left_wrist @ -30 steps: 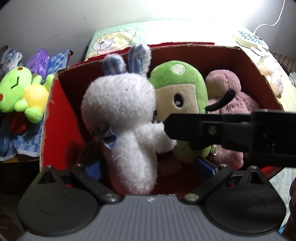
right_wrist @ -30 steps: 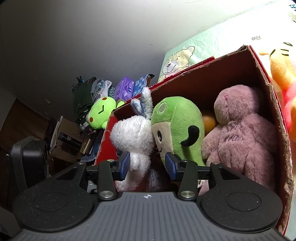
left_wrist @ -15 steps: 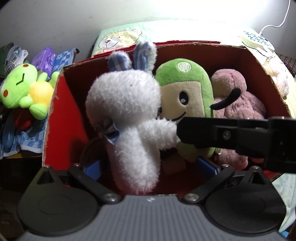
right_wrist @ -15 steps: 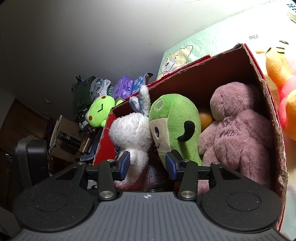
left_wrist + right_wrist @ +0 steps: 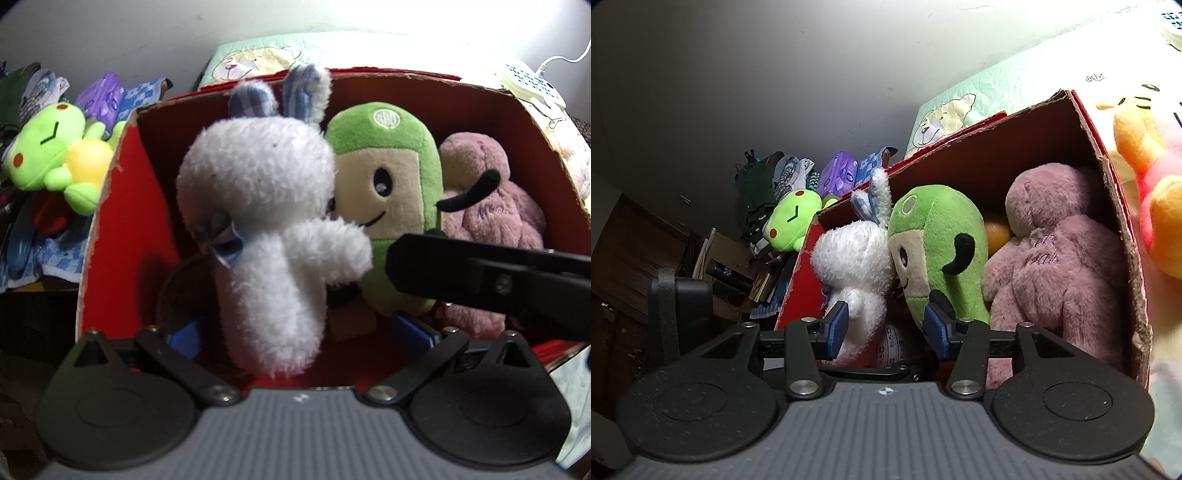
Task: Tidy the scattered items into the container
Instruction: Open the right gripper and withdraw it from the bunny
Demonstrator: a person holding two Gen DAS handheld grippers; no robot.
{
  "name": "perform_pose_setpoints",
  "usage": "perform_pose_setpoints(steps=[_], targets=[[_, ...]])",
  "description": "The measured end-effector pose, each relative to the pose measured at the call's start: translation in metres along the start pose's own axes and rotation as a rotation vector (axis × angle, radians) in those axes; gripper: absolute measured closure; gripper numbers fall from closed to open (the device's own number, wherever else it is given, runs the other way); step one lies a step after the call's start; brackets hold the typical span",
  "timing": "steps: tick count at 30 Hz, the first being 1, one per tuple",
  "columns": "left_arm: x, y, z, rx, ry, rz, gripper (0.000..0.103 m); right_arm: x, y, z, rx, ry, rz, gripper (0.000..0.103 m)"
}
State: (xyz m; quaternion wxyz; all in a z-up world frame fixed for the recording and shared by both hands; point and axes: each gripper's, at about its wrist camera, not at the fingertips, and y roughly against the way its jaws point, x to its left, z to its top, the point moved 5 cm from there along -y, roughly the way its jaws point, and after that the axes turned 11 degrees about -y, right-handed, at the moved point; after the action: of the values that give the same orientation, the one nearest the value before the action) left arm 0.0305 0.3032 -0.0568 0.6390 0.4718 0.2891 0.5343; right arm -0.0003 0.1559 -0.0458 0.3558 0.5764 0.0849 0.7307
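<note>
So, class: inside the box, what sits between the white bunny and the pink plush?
The green plush stands between the white bunny and the pink plush; both wrist views show it.

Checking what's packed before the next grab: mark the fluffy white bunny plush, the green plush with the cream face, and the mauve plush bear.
Fluffy white bunny plush (image 5: 258, 177), left wrist view, head.
Green plush with cream face (image 5: 384, 184), left wrist view, face.
Mauve plush bear (image 5: 1067, 258), right wrist view, back.

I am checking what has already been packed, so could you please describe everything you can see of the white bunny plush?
The white bunny plush is fluffy white pile with two blue checked ears and a blue ribbon at its neck. It stands upright in the left part of the red cardboard box, its head and one outstretched arm pressed against the green plush. The open left gripper straddles its base.
</note>
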Motion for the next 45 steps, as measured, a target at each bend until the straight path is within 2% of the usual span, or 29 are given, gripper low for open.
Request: perform_pose_setpoints(steps=[9,18,27,36,45], targets=[[0.000,0.005,-0.005,-0.015,0.028,0.055,0.001,0.002,0.007,-0.003,-0.012,0.001,0.006,0.051],[0.006,0.030,-0.011,-0.053,0.060,0.127,0.001,0.001,0.017,-0.008,-0.020,-0.013,0.008,0.050],[0.008,0.054,-0.021,-0.085,0.095,0.130,0.003,0.008,0.025,-0.014,-0.046,0.006,0.019,0.048],[0.003,0.073,-0.022,-0.125,0.100,0.174,0.001,0.015,0.041,-0.020,-0.089,0.055,0.016,0.047],[-0.008,0.076,-0.021,-0.112,0.117,0.149,0.001,0.011,0.055,-0.023,-0.098,0.070,0.004,0.046]])
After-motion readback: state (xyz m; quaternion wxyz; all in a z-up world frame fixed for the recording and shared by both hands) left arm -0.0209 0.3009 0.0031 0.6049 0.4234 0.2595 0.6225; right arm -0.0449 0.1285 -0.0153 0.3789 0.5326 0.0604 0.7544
